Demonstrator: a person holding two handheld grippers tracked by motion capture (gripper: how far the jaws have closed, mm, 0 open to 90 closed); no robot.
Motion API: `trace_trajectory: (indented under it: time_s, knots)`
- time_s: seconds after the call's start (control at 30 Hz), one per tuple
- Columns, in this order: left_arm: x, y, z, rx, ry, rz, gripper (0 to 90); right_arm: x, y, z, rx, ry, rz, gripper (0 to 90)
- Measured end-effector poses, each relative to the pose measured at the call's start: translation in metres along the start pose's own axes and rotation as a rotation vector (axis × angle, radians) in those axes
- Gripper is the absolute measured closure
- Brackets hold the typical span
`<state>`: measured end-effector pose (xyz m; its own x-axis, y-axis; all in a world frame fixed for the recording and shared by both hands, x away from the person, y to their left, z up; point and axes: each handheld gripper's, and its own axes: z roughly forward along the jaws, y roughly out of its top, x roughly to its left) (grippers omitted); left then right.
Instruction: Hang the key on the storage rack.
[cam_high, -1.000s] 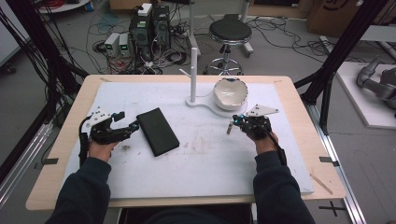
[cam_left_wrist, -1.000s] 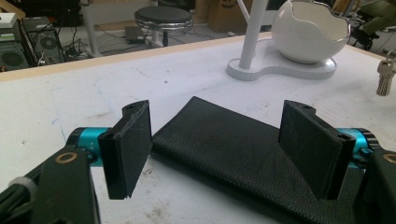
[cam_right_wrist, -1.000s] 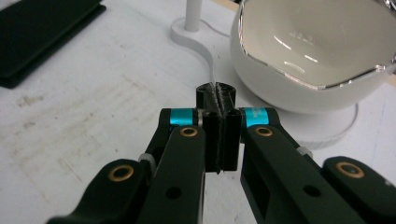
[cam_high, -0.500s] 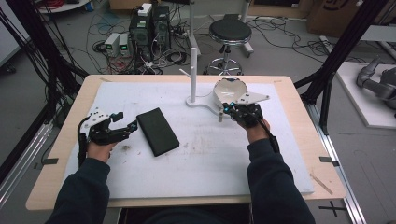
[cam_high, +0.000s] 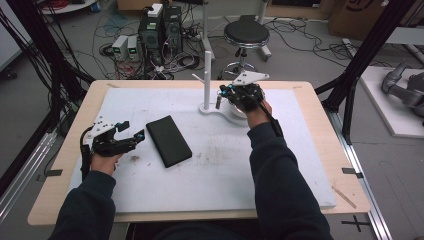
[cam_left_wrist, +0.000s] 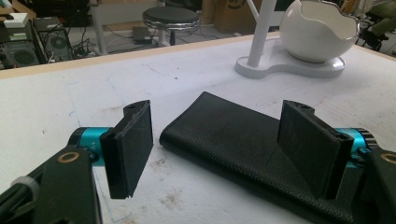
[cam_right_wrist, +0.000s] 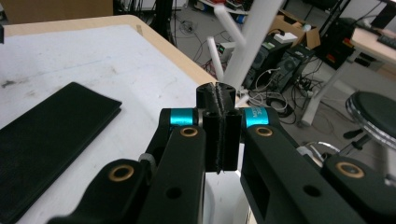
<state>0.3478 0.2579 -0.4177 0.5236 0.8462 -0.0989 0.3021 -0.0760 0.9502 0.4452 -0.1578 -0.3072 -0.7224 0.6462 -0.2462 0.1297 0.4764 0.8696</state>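
A flat black case (cam_high: 169, 141) lies on the white mat (cam_high: 150, 185), left of centre. My left gripper (cam_high: 132, 129) rests just left of it with its jaws wide apart. In the left gripper view the left gripper (cam_left_wrist: 217, 116) is open and the case (cam_left_wrist: 233, 135) lies just ahead of the pads, untouched. My right gripper (cam_high: 219, 101) hovers at the back over the white stand's base (cam_high: 216, 111), beside the post (cam_high: 207, 75). Its pads are pressed together with nothing between them in the right gripper view, where the right gripper (cam_right_wrist: 219, 95) has the post (cam_right_wrist: 254, 37) close behind it.
A white egg-shaped bowl (cam_left_wrist: 320, 30) sits on the stand's base (cam_left_wrist: 280, 67). The mat shows a few brown smudges (cam_high: 134, 159). The wooden table edge (cam_high: 320, 125) runs around the mat. Computers, cables and a stool (cam_high: 246, 34) stand on the floor beyond.
My right gripper has lifted and moved away and leftward, from beside the bowl to over it near the post. The left gripper and the case have stayed put.
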Motion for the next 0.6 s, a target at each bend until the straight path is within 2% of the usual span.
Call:
trace_trajectory:
  time_s: [0.17,0.33,0.6]
  knots:
    - [0.002,0.0,-0.002,-0.002,0.006,0.002,26.6,0.0,0.02,0.014,-0.006,-0.011,-0.042,90.0]
    - [0.002,0.0,-0.001,-0.005,0.004,0.001,26.6,-0.001,0.036,0.025,-0.033,-0.015,-0.033,90.0]
    - [0.002,0.0,-0.001,-0.005,0.003,0.002,27.7,-0.006,0.049,0.037,-0.053,-0.043,-0.018,90.0]
